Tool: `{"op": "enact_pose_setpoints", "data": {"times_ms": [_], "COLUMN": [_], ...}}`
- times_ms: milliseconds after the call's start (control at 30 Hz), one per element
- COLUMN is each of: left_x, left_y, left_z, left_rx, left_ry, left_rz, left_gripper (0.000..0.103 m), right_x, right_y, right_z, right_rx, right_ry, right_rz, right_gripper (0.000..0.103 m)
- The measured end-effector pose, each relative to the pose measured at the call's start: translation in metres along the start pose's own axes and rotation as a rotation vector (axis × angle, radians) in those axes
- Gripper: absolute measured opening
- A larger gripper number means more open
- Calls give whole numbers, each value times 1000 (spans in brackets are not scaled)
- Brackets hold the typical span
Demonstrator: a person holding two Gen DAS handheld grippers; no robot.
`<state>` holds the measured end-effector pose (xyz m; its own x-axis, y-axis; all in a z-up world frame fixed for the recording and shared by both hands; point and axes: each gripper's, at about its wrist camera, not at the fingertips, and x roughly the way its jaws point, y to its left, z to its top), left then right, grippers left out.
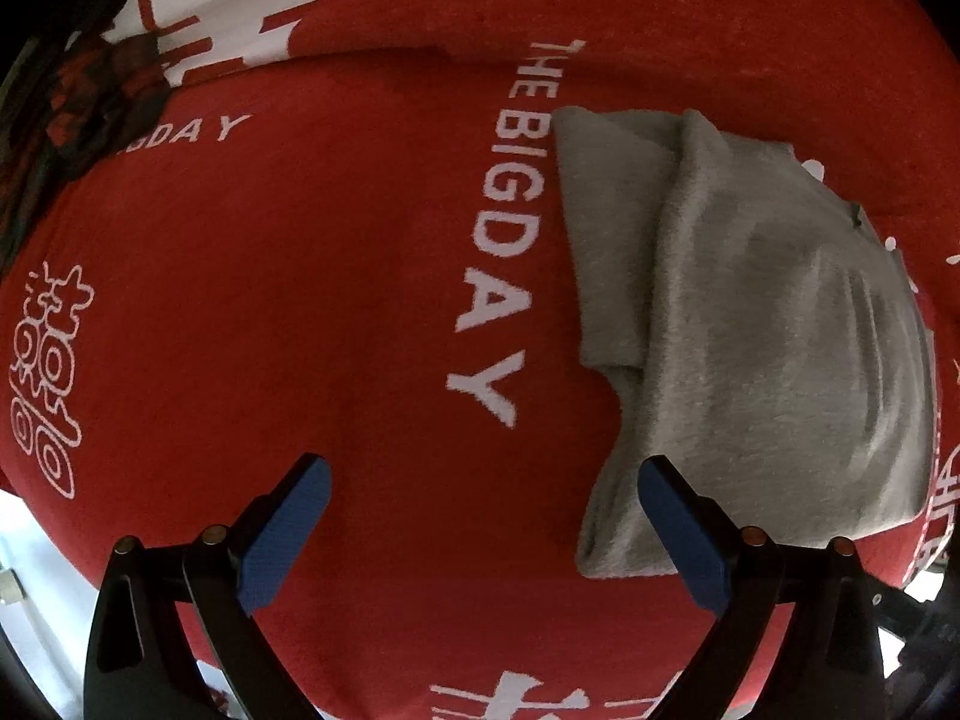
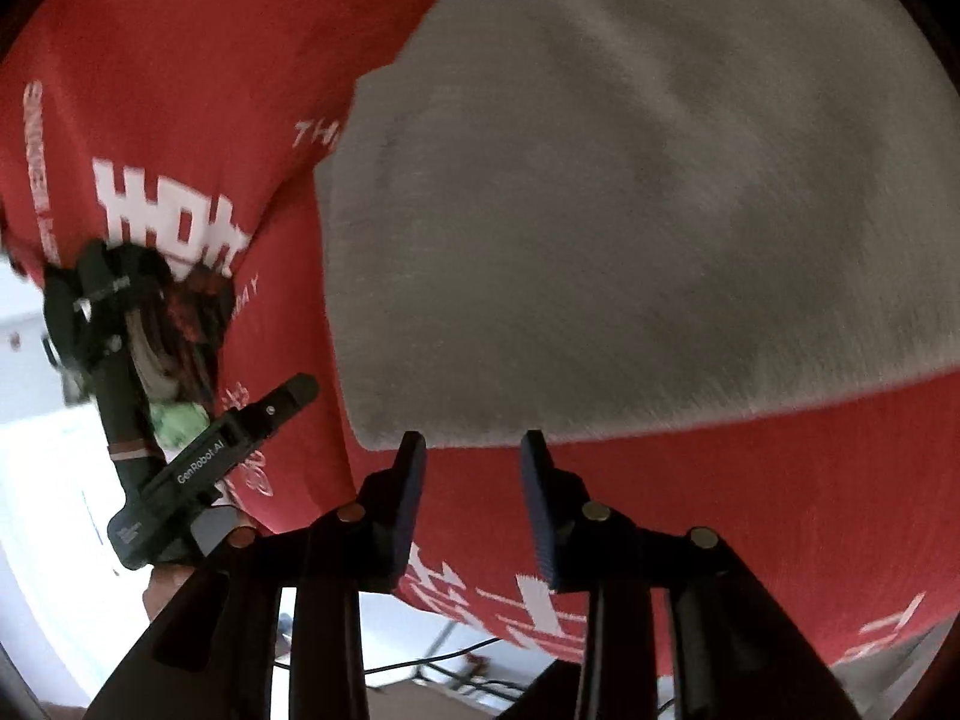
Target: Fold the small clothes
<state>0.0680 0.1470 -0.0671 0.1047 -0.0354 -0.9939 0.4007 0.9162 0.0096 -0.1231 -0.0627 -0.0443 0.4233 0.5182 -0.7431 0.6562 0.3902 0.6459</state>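
A grey garment (image 1: 750,330), folded into a thick stack, lies on a red cloth (image 1: 270,300) printed with white lettering. My left gripper (image 1: 485,468) points straight down over the red cloth, jaws wide open and empty. Its right finger (image 1: 678,516) overlaps the garment's near left corner in the picture. In the right wrist view the grey garment (image 2: 630,210) fills the upper right. My right gripper (image 2: 474,439) sits at the garment's near edge, tilted downward, jaws partly open with nothing between them. One finger of the left gripper (image 2: 282,399) shows at the left.
A heap of dark and red clothes (image 1: 78,90) lies at the far left of the red cloth (image 2: 180,60), also seen as a dark heap (image 2: 168,312). The table edge drops to a pale floor with cables (image 2: 450,660) below.
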Motion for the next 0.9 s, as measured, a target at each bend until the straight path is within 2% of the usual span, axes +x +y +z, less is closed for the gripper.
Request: {"op": "enact_pose_setpoints", "data": {"times_ms": [133, 367, 467, 567, 700, 900], "left_x": [3, 12, 17, 21, 26, 35], "left_y": [-1, 4, 8, 12, 17, 20], "left_z": [3, 10, 13, 17, 23, 33], "left_rx": [-10, -62, -95, -125, -152, -180], "left_ry": [6, 46, 58, 60, 62, 82], "left_rz": [6, -70, -139, -222, -307, -426], "left_gripper": [102, 102, 102, 102, 102, 102], "right_x": [-2, 3, 8, 12, 18, 29], "right_y": [-16, -30, -36, -44, -51, -39], "right_z": [-6, -11, -12, -13, -8, 7], "right_rx": [54, 110, 147, 208, 275, 298], "right_ry": [-14, -26, -41, -87, -138, -183], "right_rz": [19, 53, 79, 125, 204, 261], "right_gripper": [37, 37, 37, 47, 47, 49]}}
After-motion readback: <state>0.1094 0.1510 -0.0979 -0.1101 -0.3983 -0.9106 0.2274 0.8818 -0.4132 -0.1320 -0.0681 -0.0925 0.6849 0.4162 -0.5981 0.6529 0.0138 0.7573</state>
